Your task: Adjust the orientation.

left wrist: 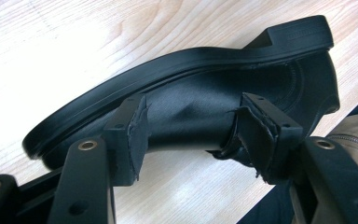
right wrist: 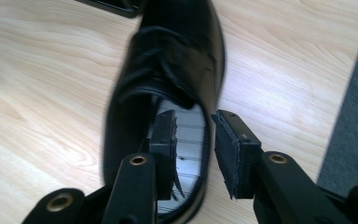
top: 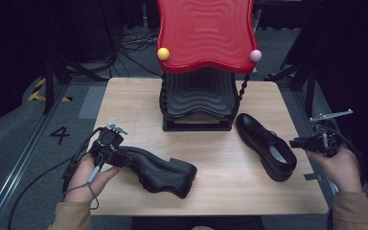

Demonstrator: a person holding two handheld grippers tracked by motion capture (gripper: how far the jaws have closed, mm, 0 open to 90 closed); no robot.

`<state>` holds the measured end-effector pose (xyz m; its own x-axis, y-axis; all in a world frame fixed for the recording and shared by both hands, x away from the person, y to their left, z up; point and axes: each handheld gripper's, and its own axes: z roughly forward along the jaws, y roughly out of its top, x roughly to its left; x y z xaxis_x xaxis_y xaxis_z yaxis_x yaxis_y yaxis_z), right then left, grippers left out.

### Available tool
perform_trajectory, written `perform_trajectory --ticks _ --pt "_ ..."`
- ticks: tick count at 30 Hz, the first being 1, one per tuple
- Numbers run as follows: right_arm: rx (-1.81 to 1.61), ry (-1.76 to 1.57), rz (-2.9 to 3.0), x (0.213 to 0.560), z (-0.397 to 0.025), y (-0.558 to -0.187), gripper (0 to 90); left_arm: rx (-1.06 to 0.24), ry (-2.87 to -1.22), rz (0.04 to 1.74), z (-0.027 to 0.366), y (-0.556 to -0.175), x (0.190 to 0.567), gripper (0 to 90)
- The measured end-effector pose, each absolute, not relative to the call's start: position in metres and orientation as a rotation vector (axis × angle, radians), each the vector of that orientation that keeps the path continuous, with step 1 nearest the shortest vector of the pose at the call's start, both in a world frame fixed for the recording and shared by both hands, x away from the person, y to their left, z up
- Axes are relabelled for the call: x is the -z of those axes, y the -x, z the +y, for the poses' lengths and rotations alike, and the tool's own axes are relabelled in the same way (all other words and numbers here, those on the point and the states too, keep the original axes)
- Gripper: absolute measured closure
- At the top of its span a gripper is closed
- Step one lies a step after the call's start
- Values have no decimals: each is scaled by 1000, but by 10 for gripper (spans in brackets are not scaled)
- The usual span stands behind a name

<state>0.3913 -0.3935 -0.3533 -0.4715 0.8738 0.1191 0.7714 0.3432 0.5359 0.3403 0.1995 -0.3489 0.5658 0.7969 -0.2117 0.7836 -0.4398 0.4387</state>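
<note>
Two black dress shoes flank the red-topped rack point(top: 205, 33): left gripper point(left wrist: 191, 133) clamps the tipped shoe point(top: 158, 170); right gripper point(right wrist: 193, 149), jaws apart, straddles the upright shoe's point(top: 266, 143) heel collar.

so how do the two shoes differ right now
The left shoe lies tipped on its side, sole showing; the right shoe stands upright, opening up. The left hand-held gripper pinches the left shoe's upper; the right hand-held gripper is open, straddling the right shoe's rim. Both are black and sit on the table.
</note>
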Motion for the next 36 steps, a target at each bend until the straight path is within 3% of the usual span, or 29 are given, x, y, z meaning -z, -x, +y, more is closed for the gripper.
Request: perform_trajectory --ticks 11,19,36 --pt "-859 -1371 2506 348 -367 -384 766 -46 -2325 1219 191 -341 347 462" --pt "-912 -1245 2600 346 -340 -381 840 -36 -2320 1181 190 -337 344 577" --pt "-962 -985 2762 353 -273 -388 900 -107 -2265 1208 203 -319 341 514"
